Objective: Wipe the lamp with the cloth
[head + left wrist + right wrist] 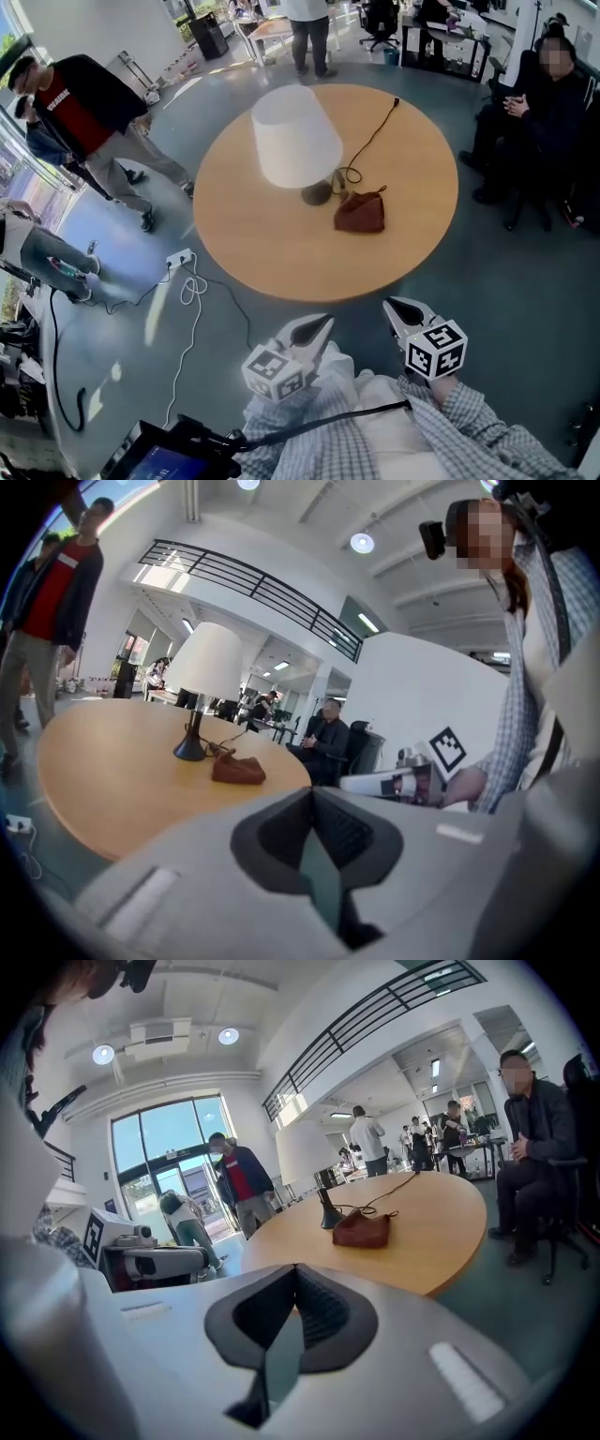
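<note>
Red shirt under a dark jacket marks the person [89,112] caught mid-stride on the grey floor at far left, well away from the round wooden table [272,253]. A white power strip [180,258] and its loose cable lie on the floor just off the table's left edge.

On the table, the lamp [295,136] stands upright a little left of centre, its white shade wide over a dark base. The black cord [375,131] loops once beside the base and runs off to the far right edge. The cloth [360,212], a rust-brown bunch, lies crumpled just to the right of the lamp's base, near the table's middle and well in from every edge. Nothing is touching it.

Short of the table's near edge, a person in a checked shirt holds both tools out over the floor. The left gripper [319,325] points toward the table with its jaws pressed flat together and nothing between them. The right gripper [396,307], just beside it and a touch closer to the near edge, is likewise clamped tight on nothing. Each carries its marker cube, and both are well apart from lamp and cloth.

At far right, a seated person in dark clothes [544,112] sits back from the table's right edge, hands together.
</note>
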A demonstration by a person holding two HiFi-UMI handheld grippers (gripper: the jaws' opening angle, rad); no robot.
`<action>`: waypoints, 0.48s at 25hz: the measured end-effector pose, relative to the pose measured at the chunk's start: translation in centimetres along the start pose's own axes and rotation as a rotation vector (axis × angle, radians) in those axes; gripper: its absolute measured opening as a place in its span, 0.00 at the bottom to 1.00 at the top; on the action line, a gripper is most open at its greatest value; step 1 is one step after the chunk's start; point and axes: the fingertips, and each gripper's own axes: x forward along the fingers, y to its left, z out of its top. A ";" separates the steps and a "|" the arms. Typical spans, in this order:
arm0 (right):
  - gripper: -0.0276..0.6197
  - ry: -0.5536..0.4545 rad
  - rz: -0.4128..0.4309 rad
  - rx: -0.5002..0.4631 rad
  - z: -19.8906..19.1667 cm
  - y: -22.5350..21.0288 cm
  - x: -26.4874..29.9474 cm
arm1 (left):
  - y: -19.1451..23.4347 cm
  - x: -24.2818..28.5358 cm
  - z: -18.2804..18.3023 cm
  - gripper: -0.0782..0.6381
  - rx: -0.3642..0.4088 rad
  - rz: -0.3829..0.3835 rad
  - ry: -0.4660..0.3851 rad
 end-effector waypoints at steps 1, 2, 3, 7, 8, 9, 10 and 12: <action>0.05 0.003 -0.002 0.003 0.1 -0.1 0.3 | 0.2 0.2 0.1 0.11 0.002 -0.006 0.003; 0.05 0.006 -0.002 0.004 0.2 -0.3 0.7 | 0.5 0.4 0.2 0.11 0.004 -0.009 0.009; 0.05 0.007 -0.002 0.005 0.4 -0.4 1.2 | 1.0 0.6 0.3 0.11 0.005 -0.009 0.014; 0.05 0.003 -0.002 0.003 1.8 -1.0 3.6 | 3.9 1.6 1.1 0.11 -0.013 -0.002 0.006; 0.05 0.005 -0.004 0.000 2.1 -1.3 4.4 | 4.8 1.9 1.4 0.11 -0.016 -0.002 0.004; 0.05 0.008 -0.007 -0.003 2.4 -1.5 5.3 | 5.7 2.3 1.7 0.11 -0.018 -0.004 0.004; 0.05 0.010 -0.011 -0.008 2.8 -1.8 6.1 | 6.6 2.7 2.0 0.11 -0.019 -0.009 0.004; 0.05 0.009 -0.020 -0.015 3.9 -2.6 7.9 | 8.3 3.5 2.8 0.11 -0.017 -0.025 0.006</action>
